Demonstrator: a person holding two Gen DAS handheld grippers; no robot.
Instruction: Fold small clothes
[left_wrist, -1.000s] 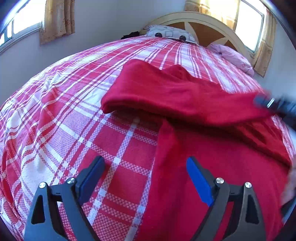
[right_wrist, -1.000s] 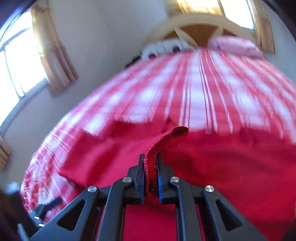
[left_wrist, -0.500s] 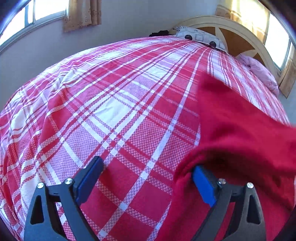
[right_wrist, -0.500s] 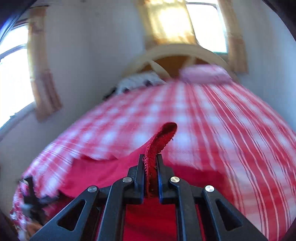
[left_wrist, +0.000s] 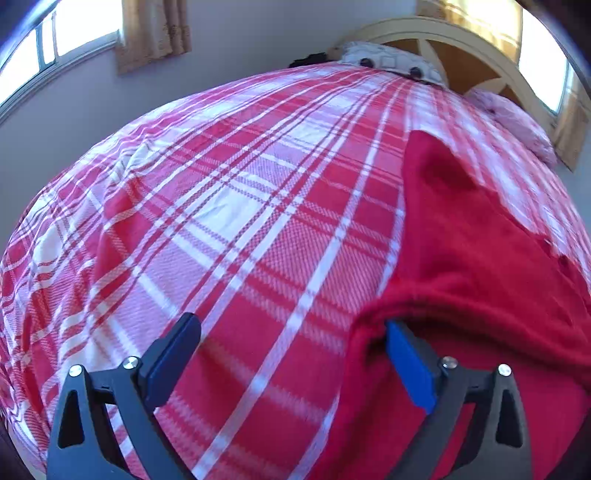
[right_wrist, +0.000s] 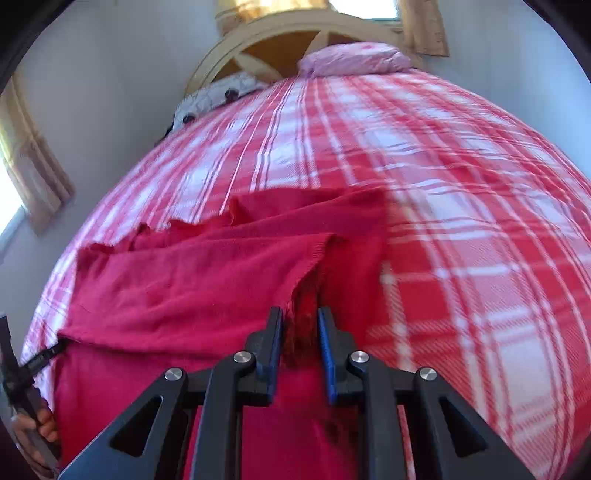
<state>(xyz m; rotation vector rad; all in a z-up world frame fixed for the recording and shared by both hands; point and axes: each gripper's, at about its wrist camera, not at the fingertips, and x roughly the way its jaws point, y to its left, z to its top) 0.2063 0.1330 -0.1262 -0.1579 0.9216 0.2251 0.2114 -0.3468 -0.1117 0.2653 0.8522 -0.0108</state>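
A red knit garment (left_wrist: 480, 258) lies folded over itself on the plaid bed; it also shows in the right wrist view (right_wrist: 207, 280). My left gripper (left_wrist: 291, 354) is open at the garment's left edge, its right fingertip (left_wrist: 397, 332) tucked under the fold, its left fingertip over bare bedspread. My right gripper (right_wrist: 300, 325) has its jaws slightly apart with the garment's corner between them, low over the cloth. The left gripper's tool (right_wrist: 22, 373) shows at the far left of the right wrist view.
The red and white plaid bedspread (left_wrist: 229, 221) covers the whole bed. A patterned pillow (left_wrist: 388, 61) and a pink pillow (right_wrist: 354, 59) lie against the wooden headboard (right_wrist: 280, 40). Curtained windows are on the walls.
My right gripper has carried the garment's corner across and down onto the garment, and its jaws have loosened. My left gripper has stayed at the fold's left edge.
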